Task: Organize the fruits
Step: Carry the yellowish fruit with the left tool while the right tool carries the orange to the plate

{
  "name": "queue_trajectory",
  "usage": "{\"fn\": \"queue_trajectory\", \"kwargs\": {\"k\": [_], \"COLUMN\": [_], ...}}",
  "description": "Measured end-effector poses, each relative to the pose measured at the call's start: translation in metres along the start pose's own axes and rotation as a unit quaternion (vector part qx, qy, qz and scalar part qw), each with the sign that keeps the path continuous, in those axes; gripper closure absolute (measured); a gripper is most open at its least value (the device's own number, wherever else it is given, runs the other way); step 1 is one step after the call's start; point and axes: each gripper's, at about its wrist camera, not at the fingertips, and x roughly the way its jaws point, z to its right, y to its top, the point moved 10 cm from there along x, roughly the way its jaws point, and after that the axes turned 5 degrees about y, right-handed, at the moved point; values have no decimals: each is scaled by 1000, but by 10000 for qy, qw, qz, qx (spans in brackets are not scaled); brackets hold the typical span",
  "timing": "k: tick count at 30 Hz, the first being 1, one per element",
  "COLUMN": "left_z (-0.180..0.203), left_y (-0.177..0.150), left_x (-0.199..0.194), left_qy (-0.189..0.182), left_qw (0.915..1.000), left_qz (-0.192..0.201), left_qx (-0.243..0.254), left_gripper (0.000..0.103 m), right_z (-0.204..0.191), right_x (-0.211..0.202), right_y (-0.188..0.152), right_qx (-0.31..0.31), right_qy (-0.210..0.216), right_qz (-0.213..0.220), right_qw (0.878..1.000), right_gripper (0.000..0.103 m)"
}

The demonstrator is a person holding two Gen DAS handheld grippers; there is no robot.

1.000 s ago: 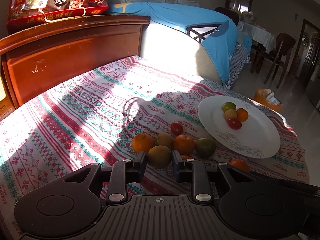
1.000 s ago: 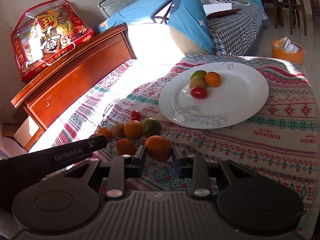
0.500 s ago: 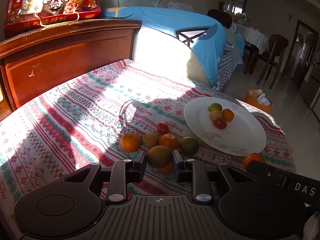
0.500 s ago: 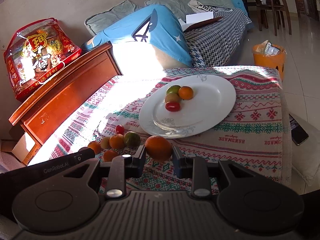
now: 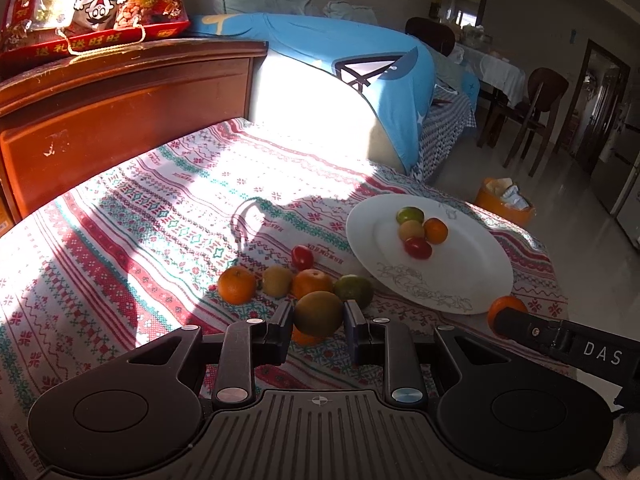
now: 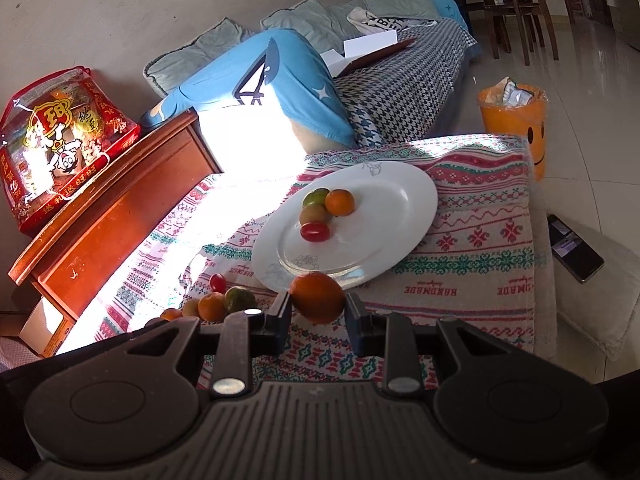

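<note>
left tongs gripping round kiwi, right tongs gripping orange

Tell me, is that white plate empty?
No. The white plate holds four fruits: green, orange, brownish, red.

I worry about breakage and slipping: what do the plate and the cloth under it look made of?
The plate looks like glazed ceramic or porcelain: white, glossy, with a printed line drawing near the rim; melamine is possible. The cloth looks like woven cotton-type fabric, matte, with banded patterns and "HANDMADE" lettering.
</note>
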Motion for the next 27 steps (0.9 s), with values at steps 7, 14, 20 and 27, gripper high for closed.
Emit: {"fn": "queue_trajectory", "kwargs": {"k": [7,14,20,27], "left_z": [20,42,56,68], "left_y": [13,24,28,32], "left_x": [8,21,35,62], "left_qy": [-188,-409,-474,-441], "left_qw": [9998,9991,9987,9985], "left_qz": [42,25,-47,-280], "left_qx": [57,94,183,178], "left_gripper": [78,78,78,78], "right_z": [7,19,27,34], "right_x": [3,10,18,35], "right_y": [13,24,32,32], "right_qx": [211,504,714,851], "right_qy": [25,-7,-49,-145], "right_qz": [177,279,355,278], "right_qw": [9996,9983,9968,9959], "right_gripper": [74,74,74,74]}}
